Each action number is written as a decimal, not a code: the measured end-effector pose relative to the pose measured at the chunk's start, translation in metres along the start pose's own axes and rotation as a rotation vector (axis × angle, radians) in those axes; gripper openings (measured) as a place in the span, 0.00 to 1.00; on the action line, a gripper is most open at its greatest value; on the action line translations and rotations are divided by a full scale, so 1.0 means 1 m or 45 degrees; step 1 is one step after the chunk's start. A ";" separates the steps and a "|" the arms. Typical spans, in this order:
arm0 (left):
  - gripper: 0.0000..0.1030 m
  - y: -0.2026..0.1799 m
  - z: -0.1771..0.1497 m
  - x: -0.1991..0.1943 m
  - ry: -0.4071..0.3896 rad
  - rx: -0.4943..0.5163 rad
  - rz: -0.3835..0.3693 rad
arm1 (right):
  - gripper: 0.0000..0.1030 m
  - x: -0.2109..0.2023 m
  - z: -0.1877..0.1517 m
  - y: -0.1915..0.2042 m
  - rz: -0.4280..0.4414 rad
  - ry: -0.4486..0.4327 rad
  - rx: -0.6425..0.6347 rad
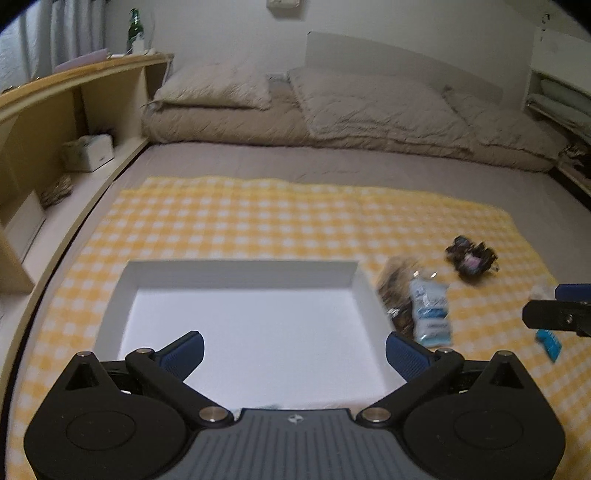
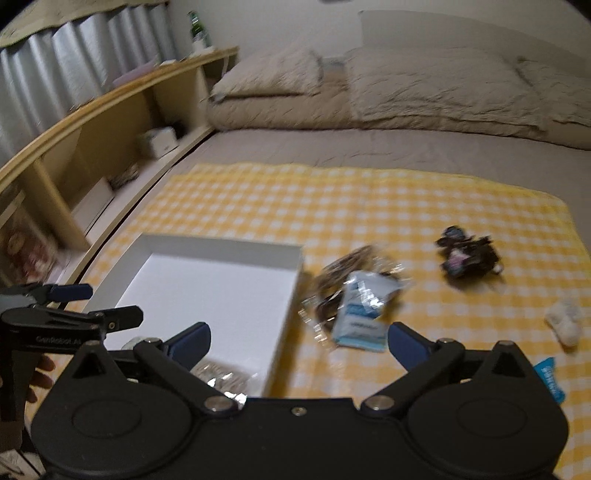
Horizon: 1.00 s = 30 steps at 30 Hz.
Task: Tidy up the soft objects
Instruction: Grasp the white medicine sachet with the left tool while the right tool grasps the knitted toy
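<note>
A shallow white box (image 1: 240,269) lies on a yellow checked cloth (image 1: 258,218) spread over the bed. My left gripper (image 1: 293,338) hangs open above the box's near side, nothing between its blue pads. My right gripper (image 2: 299,328) is open too, over the box's (image 2: 221,245) near right corner. A silvery wrapped item (image 2: 221,373) lies inside that corner. Right of the box lie a blue-white packet (image 2: 360,317) on a brown clear-wrapped packet (image 2: 343,273), a dark bundle (image 2: 467,254), a white soft wad (image 2: 565,319) and a small blue packet (image 2: 550,376).
A wooden shelf unit (image 1: 74,96) runs along the left of the bed, with a tissue box (image 1: 92,151) inside and a green bottle (image 1: 135,27) on top. Beige pillows and a folded duvet (image 1: 332,110) fill the head end. A hand (image 2: 40,369) holds the left gripper.
</note>
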State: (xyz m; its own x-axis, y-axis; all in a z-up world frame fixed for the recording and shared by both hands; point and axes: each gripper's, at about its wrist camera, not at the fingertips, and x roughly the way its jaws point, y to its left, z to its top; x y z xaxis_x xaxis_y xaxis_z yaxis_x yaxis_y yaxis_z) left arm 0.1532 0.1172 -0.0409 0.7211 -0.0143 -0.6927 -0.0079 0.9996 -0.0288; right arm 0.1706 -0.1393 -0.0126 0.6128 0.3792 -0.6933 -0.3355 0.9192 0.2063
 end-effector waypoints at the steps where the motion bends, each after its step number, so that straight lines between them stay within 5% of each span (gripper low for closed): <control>1: 1.00 -0.005 0.002 0.002 -0.007 0.001 -0.005 | 1.00 -0.001 0.002 -0.005 -0.013 -0.012 0.013; 19: 1.00 -0.123 0.028 0.077 0.043 0.000 -0.113 | 1.00 0.010 0.034 -0.111 -0.260 -0.177 0.195; 30: 1.00 -0.161 0.019 0.140 0.144 -0.005 -0.076 | 1.00 0.050 0.050 -0.178 -0.396 -0.194 0.283</control>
State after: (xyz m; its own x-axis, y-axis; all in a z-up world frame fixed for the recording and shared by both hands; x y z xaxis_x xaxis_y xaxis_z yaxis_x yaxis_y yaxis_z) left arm 0.2682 -0.0456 -0.1192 0.6373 -0.0767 -0.7668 0.0295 0.9967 -0.0751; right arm 0.2966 -0.2785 -0.0491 0.7649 0.0759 -0.6396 0.0350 0.9867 0.1589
